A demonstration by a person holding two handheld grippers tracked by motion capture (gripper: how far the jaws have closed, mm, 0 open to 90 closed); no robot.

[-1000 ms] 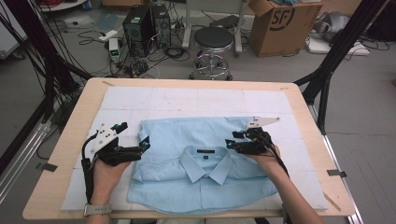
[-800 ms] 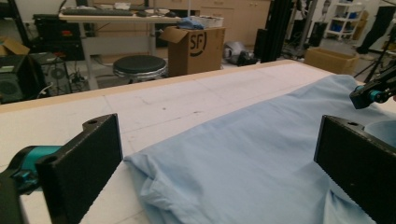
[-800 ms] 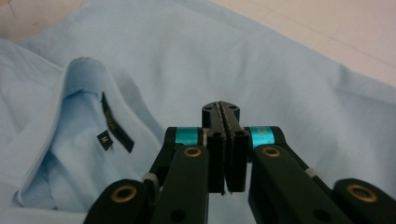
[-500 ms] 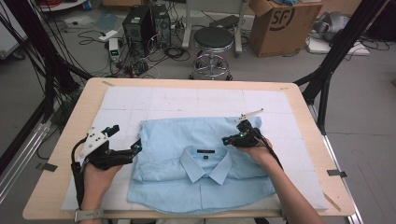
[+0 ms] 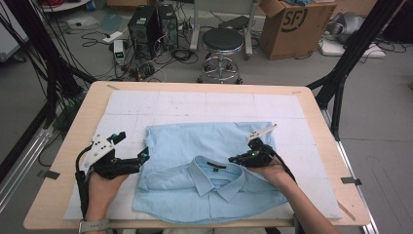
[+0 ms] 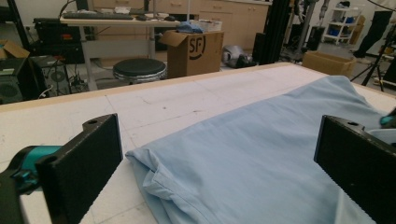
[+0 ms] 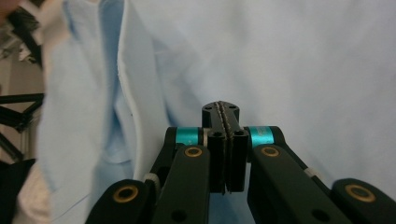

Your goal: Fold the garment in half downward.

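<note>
While the light blue shirt [image 5: 209, 170] lies folded on the white mat [image 5: 204, 105] that covers the counter [image 5: 311, 112], its collar faces up and toward the person's edge, with a dark label showing inside the neck. Its body spreads back toward the middle of the mat, and the left side is tucked into a thick fold.

At the shirt's right side, the right gripper [image 5: 237, 159] points in toward the collar, low over the cloth. Its jaws are pressed flat together, and in the right gripper view I cannot make out any fabric caught between them; the blue cloth sits right behind their tips. They have just been closing.

On the other side, the left gripper [image 5: 144, 155] rests just beside the shirt's folded left edge, its tips at the cloth. Its jaws stand wide apart, and in the left gripper view the fold [image 6: 154, 172] lies between them without either jaw pressing on it.

Beyond the counter stand a round black stool [image 5: 222, 41] and a cardboard box [image 5: 287, 24] on the floor.
</note>
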